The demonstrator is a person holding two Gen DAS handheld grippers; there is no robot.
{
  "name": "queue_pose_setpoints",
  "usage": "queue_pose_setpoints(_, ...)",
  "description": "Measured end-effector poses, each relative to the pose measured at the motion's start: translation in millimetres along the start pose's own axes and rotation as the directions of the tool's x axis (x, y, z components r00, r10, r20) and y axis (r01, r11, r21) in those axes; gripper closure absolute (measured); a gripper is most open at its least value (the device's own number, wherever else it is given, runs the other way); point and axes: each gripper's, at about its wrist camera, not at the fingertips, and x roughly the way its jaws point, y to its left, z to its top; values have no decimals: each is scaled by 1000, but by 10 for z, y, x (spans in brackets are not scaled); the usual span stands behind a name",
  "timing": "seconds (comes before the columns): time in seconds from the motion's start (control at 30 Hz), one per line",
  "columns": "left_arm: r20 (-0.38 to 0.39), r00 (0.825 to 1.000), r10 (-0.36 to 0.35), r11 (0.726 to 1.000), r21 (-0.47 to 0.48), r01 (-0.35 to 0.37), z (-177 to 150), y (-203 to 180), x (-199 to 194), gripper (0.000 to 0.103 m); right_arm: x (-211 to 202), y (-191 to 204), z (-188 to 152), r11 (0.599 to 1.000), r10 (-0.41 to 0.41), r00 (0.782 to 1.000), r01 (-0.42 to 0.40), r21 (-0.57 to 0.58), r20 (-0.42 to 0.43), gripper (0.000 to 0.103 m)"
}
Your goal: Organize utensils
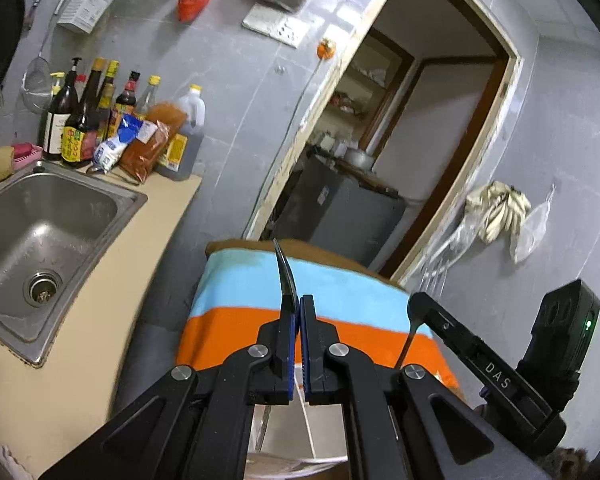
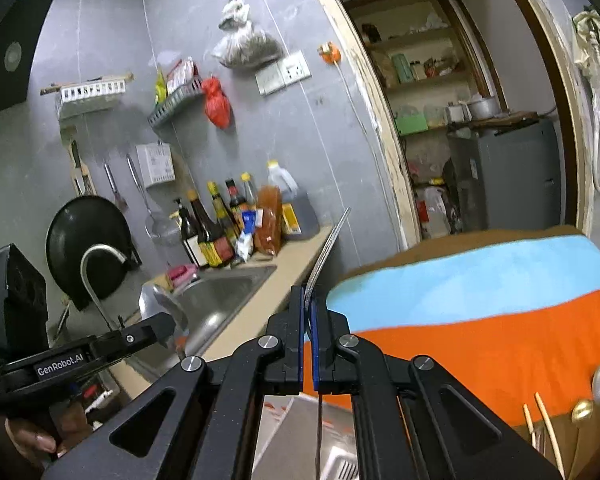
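Note:
My left gripper (image 1: 299, 308) is shut on a metal spoon (image 1: 285, 276), seen edge-on, whose bowl sticks up past the fingertips; it also shows in the right wrist view (image 2: 162, 306). My right gripper (image 2: 309, 300) is shut on a thin metal utensil (image 2: 327, 248) that points up and away; its handle hangs below. The right gripper shows in the left wrist view (image 1: 416, 306). Both are held above a blue, orange and brown striped cloth (image 1: 340, 288) (image 2: 480, 312). Loose spoons and chopsticks (image 2: 580, 400) lie on the cloth at the right.
A steel sink (image 1: 40, 216) with a tap (image 2: 96, 264) sits in a beige counter (image 1: 112, 292) to the left. Sauce bottles (image 1: 100, 120) crowd the wall end. A white compartment tray (image 1: 300, 432) lies under the left gripper. An open doorway (image 1: 400, 140) is behind the cloth.

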Motion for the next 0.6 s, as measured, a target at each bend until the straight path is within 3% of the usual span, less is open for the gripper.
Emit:
queue_pose_setpoints(0.1, -44, 999, 8, 1000, -4, -8, -36, 18, 39, 100, 6, -26, -22, 1000, -2, 999, 2, 20, -36, 98)
queue_pose_setpoints(0.17, -66, 998, 22, 1000, -7, -22, -50, 26, 40, 99, -45, -47, -36, 1000, -12, 999, 12, 17, -39, 90)
queue_pose_setpoints(0.2, -72, 997, 28, 1000, -6, -28, -61, 26, 28, 97, -76, -60, -32, 1000, -8, 999, 9, 22, -35, 81)
queue_pose_setpoints(0.23, -73, 997, 30, 999, -7, -31, -69, 27, 12, 92, -97, -66, -24, 1000, -7, 999, 8, 29, -32, 71)
queue_pose_setpoints(0.27, -74, 997, 32, 999, -9, -33, -82, 30, 0, 87, -125, -80, -13, 999, -8, 1000, 9, 37, -31, 68)
queue_pose_setpoints(0.33, -69, 997, 38, 999, -28, -40, -100, 37, -47, 51, -203, -104, 9, 999, -17, 999, 18, 44, -29, 67)
queue_pose_setpoints(0.37, -57, 998, 39, 998, -42, -41, -103, 44, -75, 43, -253, -118, 20, 999, -25, 999, 26, 44, -25, 67)
queue_pose_setpoints(0.47, -17, 998, 54, 997, -61, -55, -79, -2, -185, 37, -432, -157, 104, 998, -55, 999, 55, 42, -1, 57)
queue_pose_setpoints(0.5, -18, 997, 76, 996, -38, -77, -61, -63, -204, 36, -511, -177, 135, 997, -68, 998, 68, 42, 11, 47)
queue_pose_setpoints(0.6, 4, 995, 103, 995, 15, -103, -13, -232, -268, 22, -724, -242, 243, 993, -111, 993, 109, 41, 49, 33)
